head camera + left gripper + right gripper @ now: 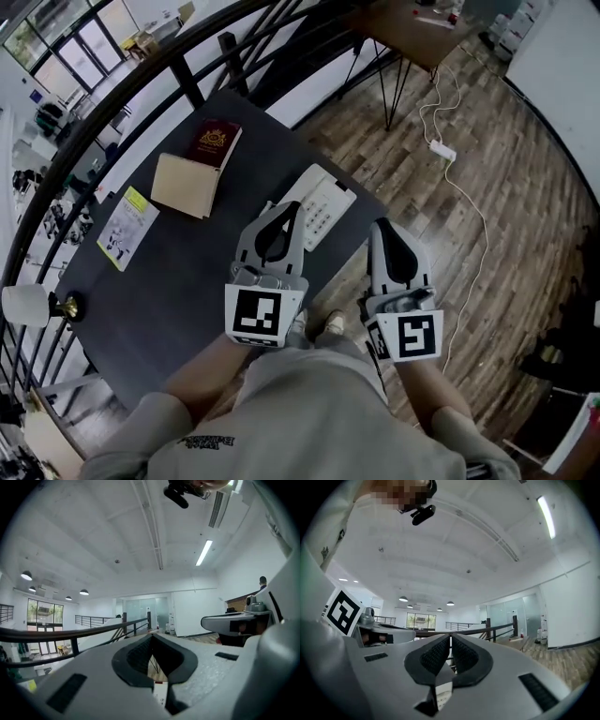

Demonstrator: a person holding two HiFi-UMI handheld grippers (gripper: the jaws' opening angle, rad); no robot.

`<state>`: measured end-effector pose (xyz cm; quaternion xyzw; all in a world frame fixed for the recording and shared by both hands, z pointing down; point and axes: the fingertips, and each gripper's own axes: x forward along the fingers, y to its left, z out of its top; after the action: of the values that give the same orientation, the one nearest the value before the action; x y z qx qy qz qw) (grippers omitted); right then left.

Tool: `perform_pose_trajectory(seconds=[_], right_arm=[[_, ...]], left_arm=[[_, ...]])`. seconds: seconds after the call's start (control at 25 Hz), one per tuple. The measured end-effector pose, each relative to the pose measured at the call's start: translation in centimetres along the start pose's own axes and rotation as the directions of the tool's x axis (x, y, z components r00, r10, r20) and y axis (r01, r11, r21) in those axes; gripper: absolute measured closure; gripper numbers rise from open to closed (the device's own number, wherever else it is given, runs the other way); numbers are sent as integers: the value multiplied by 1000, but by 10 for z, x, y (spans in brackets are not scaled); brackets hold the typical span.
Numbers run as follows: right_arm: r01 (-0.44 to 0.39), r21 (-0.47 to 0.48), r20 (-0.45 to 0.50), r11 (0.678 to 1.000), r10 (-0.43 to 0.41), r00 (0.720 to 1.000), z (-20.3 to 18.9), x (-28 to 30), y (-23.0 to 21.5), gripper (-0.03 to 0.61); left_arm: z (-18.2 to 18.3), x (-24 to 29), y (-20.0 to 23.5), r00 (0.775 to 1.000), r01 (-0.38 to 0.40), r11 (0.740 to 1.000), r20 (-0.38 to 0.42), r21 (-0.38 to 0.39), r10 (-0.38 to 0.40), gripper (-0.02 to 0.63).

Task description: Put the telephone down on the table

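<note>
We're on an open office mezzanine: a black railing (131, 98) edges the wood floor (511, 173), glass-walled rooms (140, 609) line the far side, strip lights (204, 552) run overhead, and a desk (412, 33) stands beyond our dark counter (187, 281).

The dark table (178, 281) bears a telephone (319, 208), tan folder (183, 185) and leaflet (127, 228).

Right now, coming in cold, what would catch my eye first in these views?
Two grippers dominate the foreground of the head view: the left gripper and the right gripper, both shut with nothing between the jaws. Just past the left one's tips, the white telephone lies flat near the right edge of the dark table. Farther left, a maroon booklet rests partly on a tan book.
</note>
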<state>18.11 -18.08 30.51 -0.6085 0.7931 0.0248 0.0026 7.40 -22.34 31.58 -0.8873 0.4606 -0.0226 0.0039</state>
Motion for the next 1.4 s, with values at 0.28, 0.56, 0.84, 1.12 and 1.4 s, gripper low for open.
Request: perform_pose_trajectory(seconds=[0.28,0.56,0.84,1.12,1.4], right_arm=[[0,-129,117,992,15,993,66,-44,9,574],[-15,-116,108,993,27,994,59,-73,16,574],[-23,-24,33,999,24,999,34,-77,14,575],[-17,-40,32,999,19,999,36,-79,15,577],[-15,-36,33,999,16,999,39,-80,11,577]], left_arm=[[54,-29,-18,996,8,999,87,-33,-5,611],[68,-58,-45,989,23,999,143,26,-27,611],[35,-67,-59,993,59,998,98,11,-60,611],[26,-70,-63,995,63,997,79,33,-65,611],[31,-69,-66,994,67,997,83,33,-70,609]])
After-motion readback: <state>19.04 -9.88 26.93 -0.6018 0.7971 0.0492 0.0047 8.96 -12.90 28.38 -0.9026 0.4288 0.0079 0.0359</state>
